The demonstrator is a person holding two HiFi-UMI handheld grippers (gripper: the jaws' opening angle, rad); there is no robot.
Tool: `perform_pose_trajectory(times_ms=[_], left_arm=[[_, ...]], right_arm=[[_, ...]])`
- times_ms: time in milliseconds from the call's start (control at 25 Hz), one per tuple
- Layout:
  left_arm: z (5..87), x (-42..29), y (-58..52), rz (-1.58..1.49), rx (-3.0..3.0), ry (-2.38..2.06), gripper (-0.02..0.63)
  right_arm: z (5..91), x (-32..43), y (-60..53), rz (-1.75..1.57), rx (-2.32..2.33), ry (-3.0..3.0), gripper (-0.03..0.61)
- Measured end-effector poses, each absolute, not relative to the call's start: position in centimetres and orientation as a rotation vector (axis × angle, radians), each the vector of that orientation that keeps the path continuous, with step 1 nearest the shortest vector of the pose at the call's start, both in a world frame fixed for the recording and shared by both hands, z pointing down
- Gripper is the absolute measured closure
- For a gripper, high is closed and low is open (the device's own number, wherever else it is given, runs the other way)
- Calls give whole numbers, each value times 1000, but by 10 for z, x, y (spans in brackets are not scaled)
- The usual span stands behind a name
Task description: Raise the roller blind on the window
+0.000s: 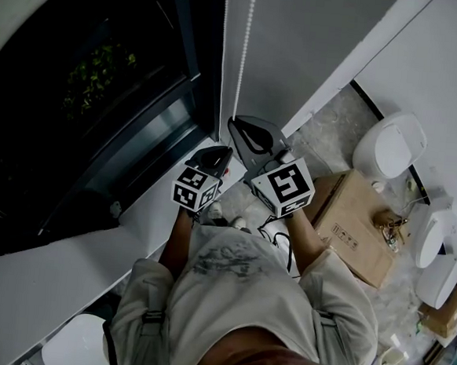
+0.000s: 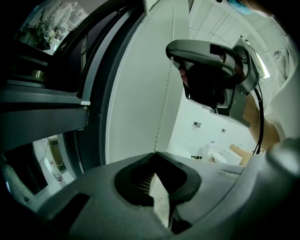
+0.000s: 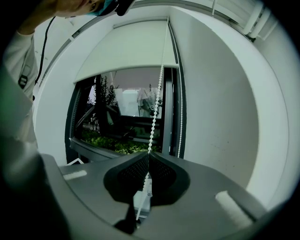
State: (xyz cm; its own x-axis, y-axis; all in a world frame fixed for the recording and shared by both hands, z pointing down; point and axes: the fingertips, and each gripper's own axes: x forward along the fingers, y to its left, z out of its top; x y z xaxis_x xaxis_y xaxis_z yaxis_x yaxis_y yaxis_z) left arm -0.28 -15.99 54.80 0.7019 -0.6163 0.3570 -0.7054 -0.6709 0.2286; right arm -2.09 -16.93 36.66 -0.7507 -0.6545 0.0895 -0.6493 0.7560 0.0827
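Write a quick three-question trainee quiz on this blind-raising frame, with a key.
1. Multiple choice: the right gripper is shut on A) the bead chain, B) the blind's fabric, C) nothing.
2. True or false: the roller blind covers the whole window.
3. Short answer: which grips the chain higher up, the left gripper or the right one?
Key: 1 A. 2 false, the glass below the blind is uncovered. 3 the right gripper.
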Motion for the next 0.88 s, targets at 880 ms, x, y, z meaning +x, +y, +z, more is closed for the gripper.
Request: perform_pose_trajectory(times_ms=[880], left_arm=[[592,-12,-147,418,2490,-1051,601]], right_arm=[[408,-31,-154,-25,992,-2812,568]])
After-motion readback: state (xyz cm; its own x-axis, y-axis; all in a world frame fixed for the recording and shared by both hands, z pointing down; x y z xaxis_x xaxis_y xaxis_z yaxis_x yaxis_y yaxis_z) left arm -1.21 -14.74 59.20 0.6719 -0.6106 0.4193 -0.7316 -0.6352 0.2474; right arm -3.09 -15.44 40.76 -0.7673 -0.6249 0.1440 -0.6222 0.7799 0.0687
